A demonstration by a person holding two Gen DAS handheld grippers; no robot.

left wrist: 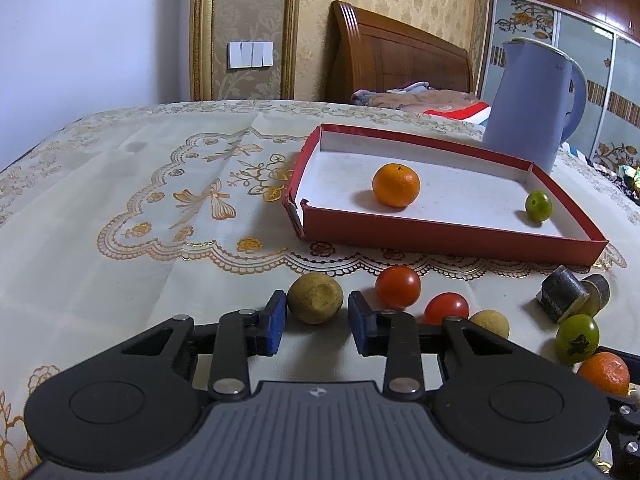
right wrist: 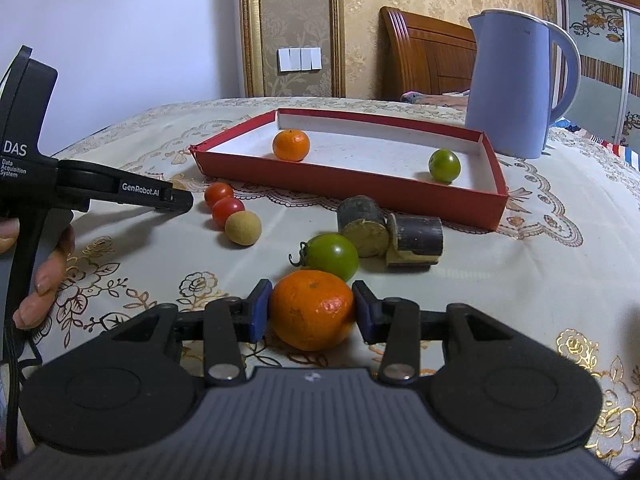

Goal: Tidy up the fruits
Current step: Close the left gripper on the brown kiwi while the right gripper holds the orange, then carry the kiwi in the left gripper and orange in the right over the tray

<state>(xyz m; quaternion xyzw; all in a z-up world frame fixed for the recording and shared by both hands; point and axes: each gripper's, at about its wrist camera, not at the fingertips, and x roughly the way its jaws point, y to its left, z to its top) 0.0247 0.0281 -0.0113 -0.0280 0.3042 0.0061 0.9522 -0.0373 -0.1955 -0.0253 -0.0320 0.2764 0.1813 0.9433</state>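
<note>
Left of the red tray point(left wrist: 452, 234) the tablecloth point(left wrist: 140, 200) lay bare, open for a gripper to pass. Before the tray's near wall, two red tomatoes point(right wrist: 219, 195), a tan fruit point(right wrist: 243, 228), two sugarcane pieces point(right wrist: 390, 232) and a green tomato point(right wrist: 334, 254) crowded the way. Behind the tray's right end a blue kettle point(right wrist: 516, 84) stood in the way.

**Fruit in and before the red box**

The box point(right wrist: 352, 196) holds an orange point(right wrist: 291, 145) and a green fruit point(right wrist: 444, 165). Before it lie two tomatoes point(right wrist: 219, 195), two tan balls point(right wrist: 243, 228), a green tomato point(right wrist: 334, 255), two cane pieces point(right wrist: 362, 226) and a second orange point(right wrist: 312, 310).
</note>
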